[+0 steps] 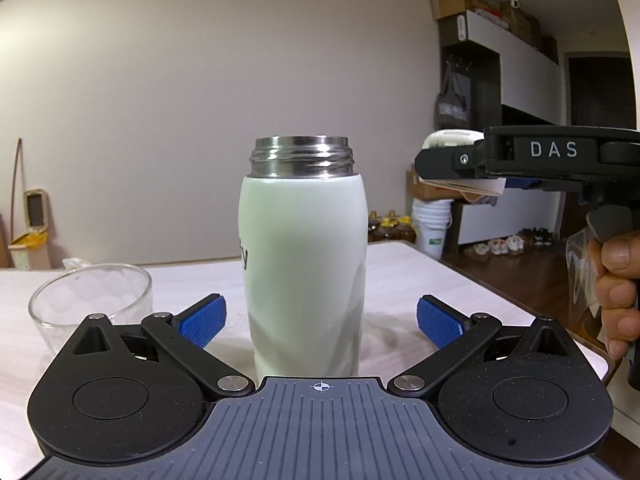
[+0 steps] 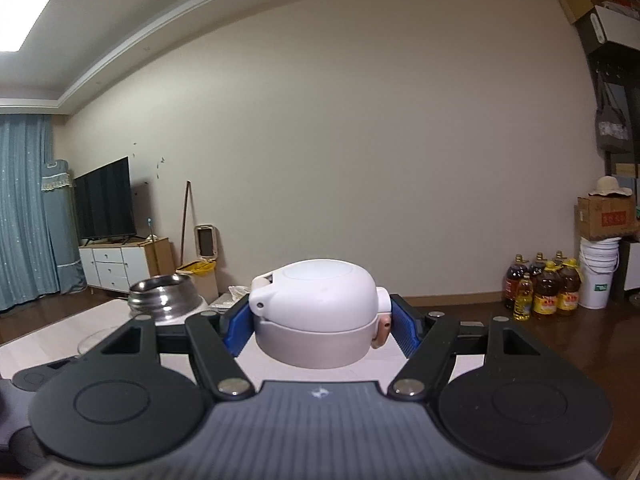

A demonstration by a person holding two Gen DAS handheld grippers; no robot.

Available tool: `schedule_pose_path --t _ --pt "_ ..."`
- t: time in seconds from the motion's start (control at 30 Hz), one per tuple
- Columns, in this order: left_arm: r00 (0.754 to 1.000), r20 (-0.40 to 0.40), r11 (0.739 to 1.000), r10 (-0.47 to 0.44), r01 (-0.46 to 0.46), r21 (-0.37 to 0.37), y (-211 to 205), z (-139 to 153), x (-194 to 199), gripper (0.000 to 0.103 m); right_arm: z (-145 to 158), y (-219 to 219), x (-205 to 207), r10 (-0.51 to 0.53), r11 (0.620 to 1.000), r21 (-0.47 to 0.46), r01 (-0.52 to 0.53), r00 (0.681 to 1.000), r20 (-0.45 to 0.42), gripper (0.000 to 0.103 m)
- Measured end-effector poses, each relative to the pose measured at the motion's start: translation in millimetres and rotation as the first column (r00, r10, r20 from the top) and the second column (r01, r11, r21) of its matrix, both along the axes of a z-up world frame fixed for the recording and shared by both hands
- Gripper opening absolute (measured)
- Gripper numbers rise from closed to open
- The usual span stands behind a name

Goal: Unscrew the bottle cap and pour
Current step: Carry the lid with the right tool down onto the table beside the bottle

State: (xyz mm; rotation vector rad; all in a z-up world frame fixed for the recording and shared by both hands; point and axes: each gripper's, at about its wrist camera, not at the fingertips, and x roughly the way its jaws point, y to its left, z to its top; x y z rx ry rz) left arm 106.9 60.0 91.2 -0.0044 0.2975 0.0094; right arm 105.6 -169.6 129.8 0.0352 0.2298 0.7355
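Note:
A white bottle (image 1: 306, 276) with a bare steel threaded neck stands upright on the table (image 1: 460, 292), its cap off. My left gripper (image 1: 320, 322) is open, its blue pads on either side of the bottle's lower body without touching it. My right gripper (image 2: 318, 322) is shut on the white cap (image 2: 320, 316) and holds it in the air to the right of the bottle. In the left wrist view the cap (image 1: 450, 138) shows at the right gripper's tip, level with the bottle mouth. The bottle neck (image 2: 164, 300) shows at the left in the right wrist view.
A clear glass bowl (image 1: 90, 300) sits on the table left of the bottle. The table's right edge (image 1: 560, 320) lies close beside my left gripper. A hand (image 1: 616, 292) holds the right gripper's handle. Oil bottles (image 2: 544, 284) and buckets stand on the floor beyond.

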Motion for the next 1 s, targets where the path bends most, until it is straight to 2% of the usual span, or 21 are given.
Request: schedule_pose_path --t 1.0 --pt "1.0 -0.026 1.0 0.006 -0.007 -0.009 15.5 -3.4 -18.8 0.103 -21.3 8.5 3.9 -0.088 0.994 -0.08 0.079 0.99 -0.107 0.072"
